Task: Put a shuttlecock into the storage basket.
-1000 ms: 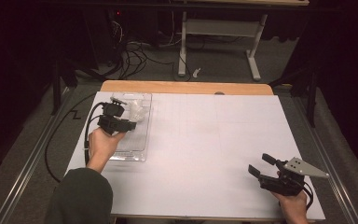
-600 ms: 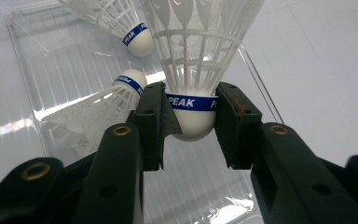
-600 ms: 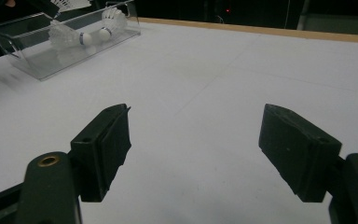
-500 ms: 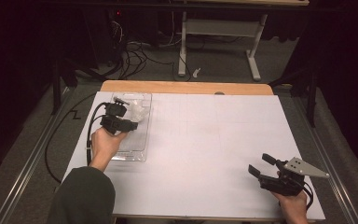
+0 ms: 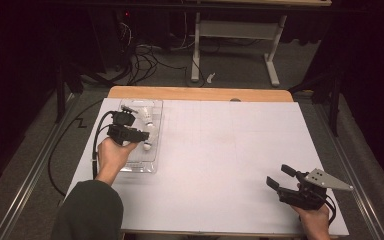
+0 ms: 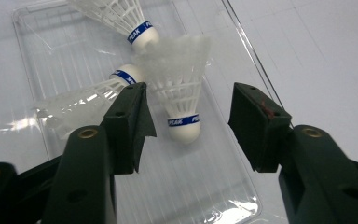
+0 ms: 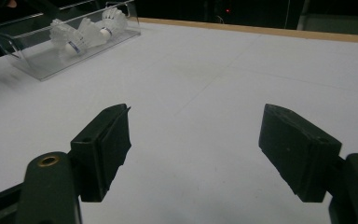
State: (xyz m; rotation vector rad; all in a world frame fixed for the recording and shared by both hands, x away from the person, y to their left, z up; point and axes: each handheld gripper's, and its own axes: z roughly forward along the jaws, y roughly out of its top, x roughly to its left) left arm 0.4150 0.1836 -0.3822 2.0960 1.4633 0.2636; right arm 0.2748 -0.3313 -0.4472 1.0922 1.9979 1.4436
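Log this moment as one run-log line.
left gripper: jaws just opened, above white blue-banded shuttlecock | clear plastic tray: three shuttlecocks | right gripper: open over white table

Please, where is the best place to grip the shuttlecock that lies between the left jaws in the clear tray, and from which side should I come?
Probably grip the shuttlecock at its white cork head, just below the blue band: that part looks solid, while the feather skirt seems fragile. Come from above with the left gripper, whose jaws have just been opening and already stand either side, inside the clear tray.
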